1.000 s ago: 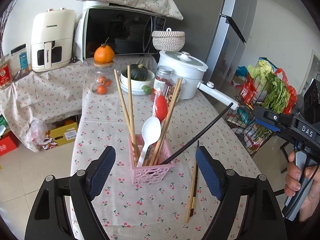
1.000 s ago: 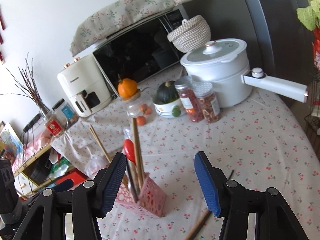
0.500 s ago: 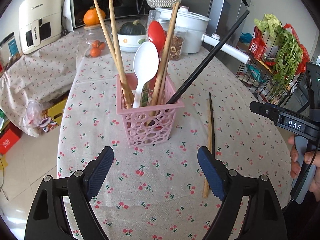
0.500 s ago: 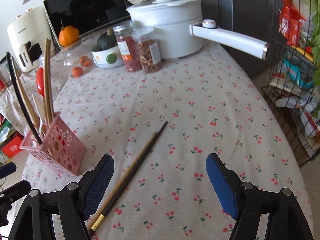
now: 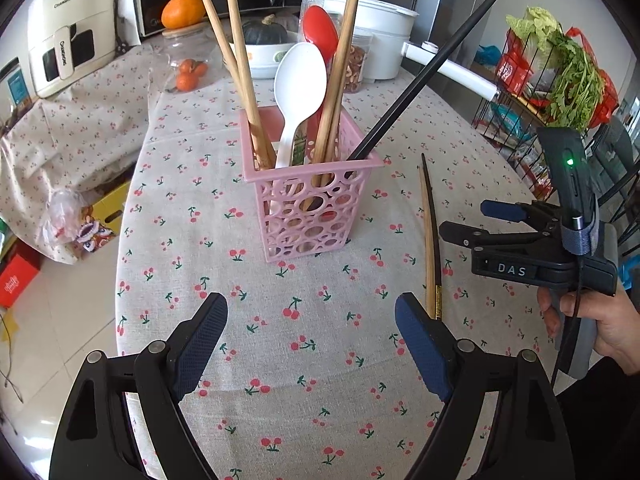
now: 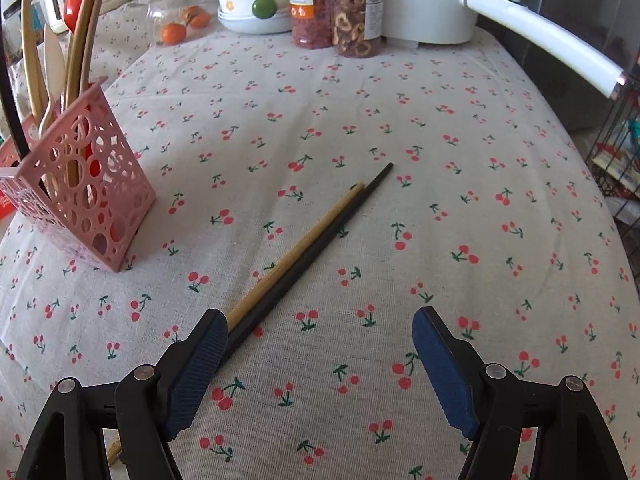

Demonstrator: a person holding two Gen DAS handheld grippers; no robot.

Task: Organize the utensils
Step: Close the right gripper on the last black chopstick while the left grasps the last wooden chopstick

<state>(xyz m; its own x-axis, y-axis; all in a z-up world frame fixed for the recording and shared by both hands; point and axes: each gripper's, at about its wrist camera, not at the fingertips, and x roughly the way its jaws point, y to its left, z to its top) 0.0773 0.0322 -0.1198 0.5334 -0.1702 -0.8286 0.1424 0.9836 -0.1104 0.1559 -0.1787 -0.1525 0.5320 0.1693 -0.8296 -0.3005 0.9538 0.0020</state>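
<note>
Lowered toward two loose chopsticks [image 6: 316, 236] on the surface [image 6: 440, 200], right tool [image 6: 320, 364] spread wider, empty; left tool [image 5: 312, 344] released, near pink basket [image 5: 312, 208].

Cherry-print tablecloth [image 6: 440, 184] over the whole table. Standing on it: pink holder [image 5: 310, 204], white pot [image 6: 428, 4], two jars [image 6: 336, 8], bowl [image 6: 252, 16]. Lying flat, touching: wooden chopstick [image 6: 296, 252], black chopstick [image 6: 320, 244].
</note>
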